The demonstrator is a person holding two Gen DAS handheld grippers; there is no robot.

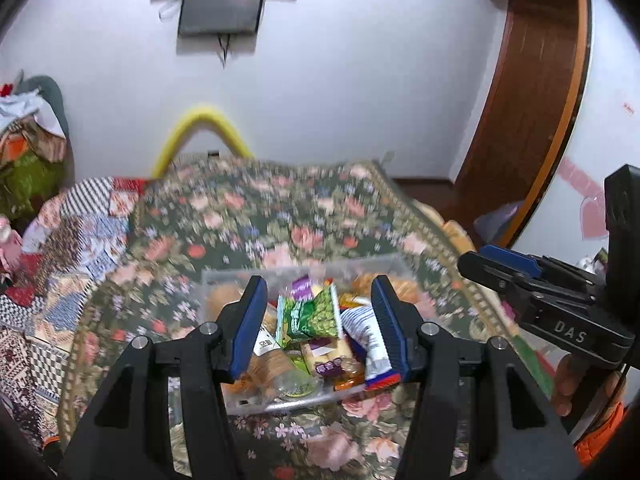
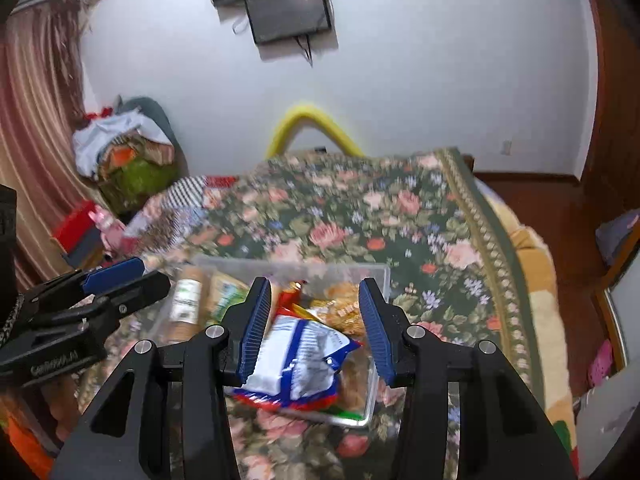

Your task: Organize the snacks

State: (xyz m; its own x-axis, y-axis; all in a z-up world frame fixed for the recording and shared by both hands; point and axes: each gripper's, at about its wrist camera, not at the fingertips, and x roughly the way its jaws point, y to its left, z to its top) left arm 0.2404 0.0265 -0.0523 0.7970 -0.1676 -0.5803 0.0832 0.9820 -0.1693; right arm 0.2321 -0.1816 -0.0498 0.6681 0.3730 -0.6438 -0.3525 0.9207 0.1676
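Left wrist view, listed left to right. Item: heap of clothes (image 1: 28,136) against the white wall (image 1: 340,100), far left. Item: patchwork quilt (image 1: 76,240) on the bed's left side, meeting the floral bedspread (image 1: 280,216), which covers most of the surface and shows blurred. Item: yellow curved tube (image 1: 200,128) standing behind the bedspread's far edge. Item: dark screen (image 1: 222,8) mounted high on the wall. Item: clear plastic container (image 1: 224,276) resting on the bedspread, packed with snacks, among them a green packet (image 1: 316,316), a white and blue packet (image 1: 370,340) and a biscuit roll (image 1: 268,364). My left gripper (image 1: 318,312) hangs above it, its blue pads apart with nothing between them; its fingers cover the container's near corners. Item: brown wooden door frame (image 1: 532,120), right. My right gripper (image 1: 500,264) reaches in from the right edge, side-on, with part of my hand (image 1: 576,384) and an orange sleeve (image 1: 600,432) below it. Right wrist view, same order. Item: striped curtain (image 2: 36,140), far left. My left gripper again, lower left. Item: the container (image 2: 372,276), with the white and blue packet lying on top at its near end. My right gripper (image 2: 310,312) hovers over that packet, pads parted and clear of it. Item: bare brown floor (image 2: 560,220) beyond the bed's right edge.
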